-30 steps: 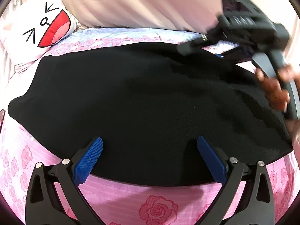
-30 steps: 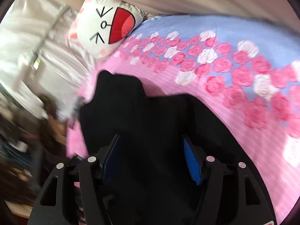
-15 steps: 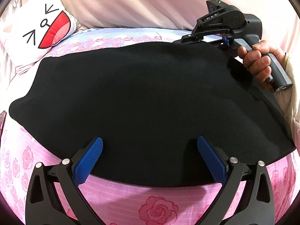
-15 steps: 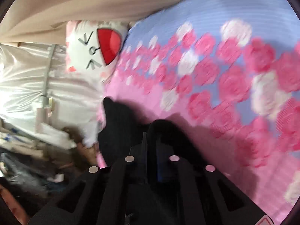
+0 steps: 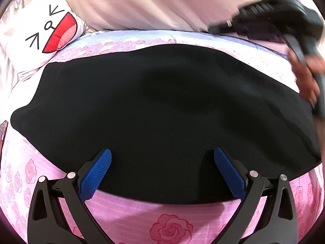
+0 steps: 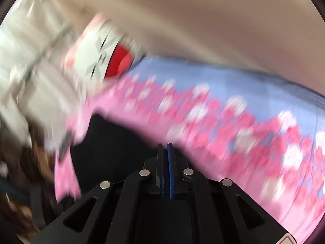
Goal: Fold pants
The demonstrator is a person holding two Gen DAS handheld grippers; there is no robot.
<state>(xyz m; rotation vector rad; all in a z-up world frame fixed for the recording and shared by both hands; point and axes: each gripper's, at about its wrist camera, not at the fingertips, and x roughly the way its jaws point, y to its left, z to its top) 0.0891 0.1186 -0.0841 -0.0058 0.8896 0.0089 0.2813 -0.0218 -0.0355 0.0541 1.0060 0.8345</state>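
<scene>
The right-wrist view is smeared by motion: the rose-print bedspread point(image 6: 233, 126), the cartoon pillow point(image 6: 101, 61) and the clutter at far left are all streaks, and a brownish shape at the lower left edge cannot be made out. In the left-wrist view the right gripper point(image 5: 215, 28) is also blurred at the upper right, with the right hand point(image 5: 306, 81) on its handle cut by the frame edge. A dark object point(image 5: 3, 130) at the left edge is mostly out of frame.

The pants point(image 5: 162, 111) lie flat on the bedspread as a broad black slab, long axis running left to right across the bed. The near edge sits just beyond the left gripper point(image 5: 162, 158); the far edge stops short of the blue band of the spread. The left end tapers to a rounded corner; the right end runs under the right hand and out of sight. Which end is the waist cannot be told.

The left gripper's blue pads point(image 5: 95, 174) stand wide apart over the near edge, gripping nothing. The right gripper's pads point(image 6: 170, 170) are pressed together; whether cloth is pinched between them cannot be made out, though black fabric lies just beneath.

Half a second ago the right gripper was low on the far right edge of the pants, jaws already shut; now it is higher and clear of the cloth. A second ago its jaws stood wide over the fabric. The left gripper and the pants' outline are unchanged.
</scene>
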